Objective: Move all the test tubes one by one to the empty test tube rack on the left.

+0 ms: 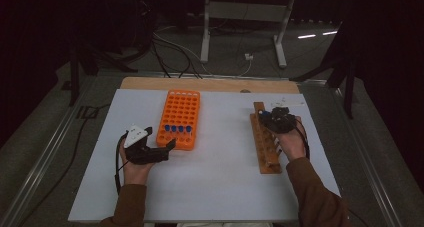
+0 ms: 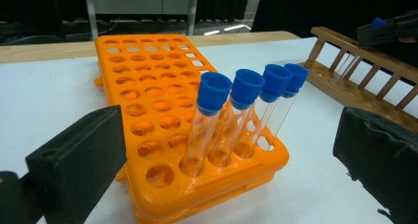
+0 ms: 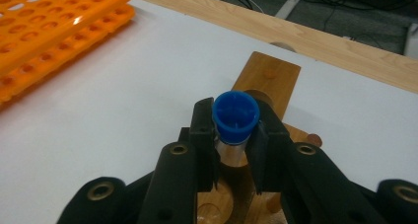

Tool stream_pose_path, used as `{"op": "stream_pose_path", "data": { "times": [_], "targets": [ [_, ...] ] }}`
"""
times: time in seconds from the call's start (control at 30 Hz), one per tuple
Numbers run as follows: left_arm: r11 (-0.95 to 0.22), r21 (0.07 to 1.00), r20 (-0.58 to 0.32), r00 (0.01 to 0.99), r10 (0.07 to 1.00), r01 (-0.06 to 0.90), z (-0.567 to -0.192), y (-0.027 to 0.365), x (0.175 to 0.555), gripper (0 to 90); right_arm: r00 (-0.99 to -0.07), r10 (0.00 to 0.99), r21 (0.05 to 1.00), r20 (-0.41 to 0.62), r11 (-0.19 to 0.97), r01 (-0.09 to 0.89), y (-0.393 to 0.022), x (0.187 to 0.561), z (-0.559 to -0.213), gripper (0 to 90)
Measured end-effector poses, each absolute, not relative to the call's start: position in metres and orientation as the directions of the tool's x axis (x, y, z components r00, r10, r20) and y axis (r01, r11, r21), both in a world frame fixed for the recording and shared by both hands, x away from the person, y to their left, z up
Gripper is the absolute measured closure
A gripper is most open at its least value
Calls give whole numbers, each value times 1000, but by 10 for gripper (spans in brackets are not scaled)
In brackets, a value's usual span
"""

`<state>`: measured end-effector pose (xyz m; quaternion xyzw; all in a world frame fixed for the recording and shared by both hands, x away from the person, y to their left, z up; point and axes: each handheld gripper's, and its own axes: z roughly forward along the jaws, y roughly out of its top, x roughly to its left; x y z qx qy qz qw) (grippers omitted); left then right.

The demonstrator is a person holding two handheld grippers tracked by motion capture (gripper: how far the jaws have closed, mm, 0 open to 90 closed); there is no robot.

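An orange tube rack (image 1: 178, 118) lies left of centre on the white board, with several blue-capped clear tubes (image 2: 214, 91) standing in its near row. My left gripper (image 1: 160, 139) rests just in front of that rack, its black jaws wide apart and nothing between them. A long wooden rack (image 1: 265, 147) lies on the right. My right gripper (image 3: 235, 135) hovers over the far end of the wooden rack (image 3: 266, 73), shut on a blue-capped tube (image 3: 235, 114) just under its cap. The tube's lower end points down into the rack.
The white board (image 1: 215, 187) lies on a wooden table whose far edge (image 1: 210, 83) shows behind it. Cables and a metal stand's legs (image 1: 242, 32) are on the dark floor beyond. Open board lies between the two racks and along the near edge.
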<state>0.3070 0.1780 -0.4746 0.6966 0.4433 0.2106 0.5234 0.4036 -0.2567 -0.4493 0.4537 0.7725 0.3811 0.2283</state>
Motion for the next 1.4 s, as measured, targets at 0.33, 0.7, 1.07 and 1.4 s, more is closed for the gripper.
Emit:
{"op": "stream_pose_path", "data": {
  "times": [0.33,0.7,1.07,1.4],
  "targets": [
    [-61,915,-170,519,837,398,-475,178,307,7,-462,887,797,15,268,542,-261,404,-450,765],
    [-68,913,-170,527,833,402,-475,177,307,7,-465,885,818,18,254,516,-263,397,-438,765],
    [-70,912,-172,532,829,405,-476,176,308,8,-460,888,841,22,232,489,-270,391,-421,766],
    [-83,910,-163,535,829,406,-476,174,308,8,-464,885,869,26,210,449,-280,381,-402,766]
  ]
}}
